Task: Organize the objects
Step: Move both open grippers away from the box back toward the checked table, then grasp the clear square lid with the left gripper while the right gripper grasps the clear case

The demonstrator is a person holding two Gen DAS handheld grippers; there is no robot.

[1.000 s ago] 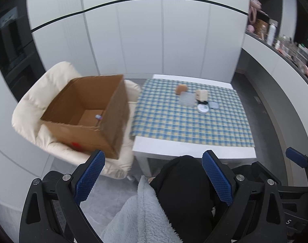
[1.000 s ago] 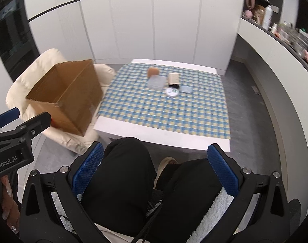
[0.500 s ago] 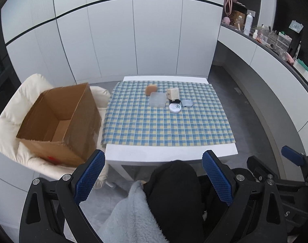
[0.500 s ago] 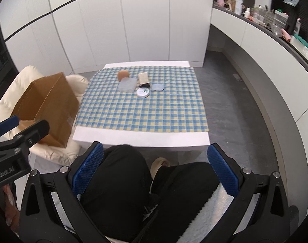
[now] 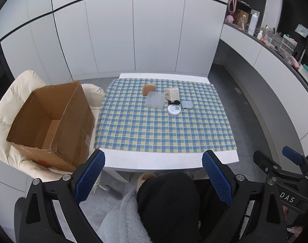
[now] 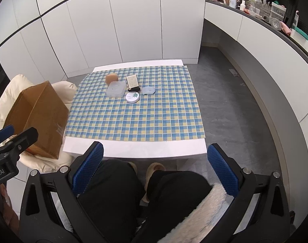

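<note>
Hard to make out: small black item wedged between the beige upright carton and the round white tin with a green leaf print; identity unclear. Partly hidden behind the frosted square plastic case: a brown rounded sponge-like lump. Near the tin, a small pale-blue lidded case. All clustered upper centre of frame on the blue-and-yellow checked cloth over the white worktop. Left of frame, open brown cardboard box tilted on a cream padded chair, its floor only partly seen. Low in frame, black-trousered knees. Left gripper fingers wide apart, holding nothing, touching nothing. Right gripper fingers likewise spread, empty, short of the worktop.
</note>
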